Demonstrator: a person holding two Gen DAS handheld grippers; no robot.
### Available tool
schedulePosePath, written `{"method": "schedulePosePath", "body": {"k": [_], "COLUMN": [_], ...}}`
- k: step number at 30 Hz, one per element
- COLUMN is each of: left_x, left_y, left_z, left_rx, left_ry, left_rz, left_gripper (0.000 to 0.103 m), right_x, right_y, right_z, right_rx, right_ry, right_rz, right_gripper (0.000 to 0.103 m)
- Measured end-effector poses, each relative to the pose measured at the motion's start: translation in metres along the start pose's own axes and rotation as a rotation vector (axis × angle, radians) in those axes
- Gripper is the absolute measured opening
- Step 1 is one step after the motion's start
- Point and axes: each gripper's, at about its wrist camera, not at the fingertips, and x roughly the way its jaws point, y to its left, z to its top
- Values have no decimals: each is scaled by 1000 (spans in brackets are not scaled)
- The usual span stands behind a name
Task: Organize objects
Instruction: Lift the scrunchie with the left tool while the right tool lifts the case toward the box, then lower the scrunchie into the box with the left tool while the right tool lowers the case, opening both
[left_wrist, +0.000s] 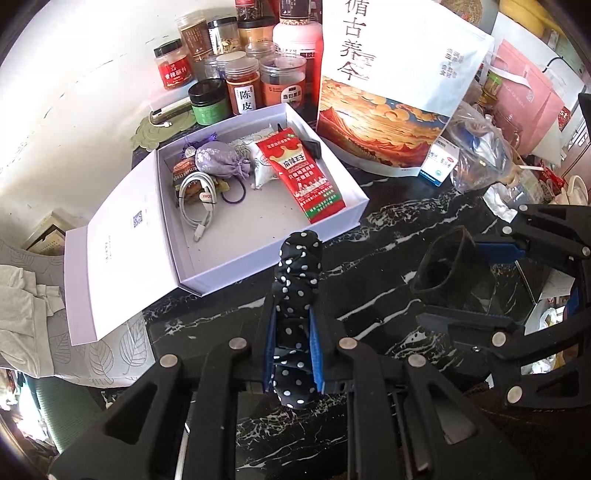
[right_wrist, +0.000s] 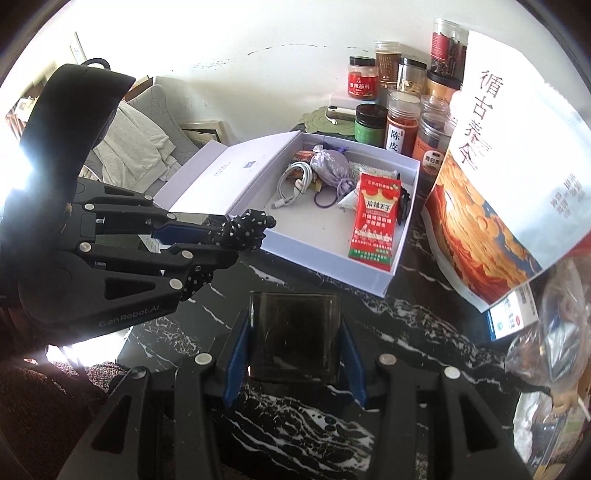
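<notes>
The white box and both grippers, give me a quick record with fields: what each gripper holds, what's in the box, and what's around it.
left gripper: shut on a black polka-dot scrunchie, held just short of the box's near edge
right gripper: shut on a dark square container, open top showing, over the black marble counter
white box: open, lid folded out to one side
box contents: red snack packet, purple pouch, white cable, purple hair tie
behind box: spice jars
beside box: large paper bag
</notes>
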Motion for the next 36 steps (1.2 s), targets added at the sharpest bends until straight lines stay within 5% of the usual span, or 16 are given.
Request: {"method": "schedulePosePath", "body": {"k": [36], "left_x": [117], "left_y": [84], "left_z": [72], "left_rx": [-166], "left_ry": [213], "left_rz": [44], "left_gripper": [15], "right_x": [113], "right_y": [-56], "right_z": [101], "right_rx": [-24], "right_ry": [81], "right_rz": [42], "right_gripper": [46]}}
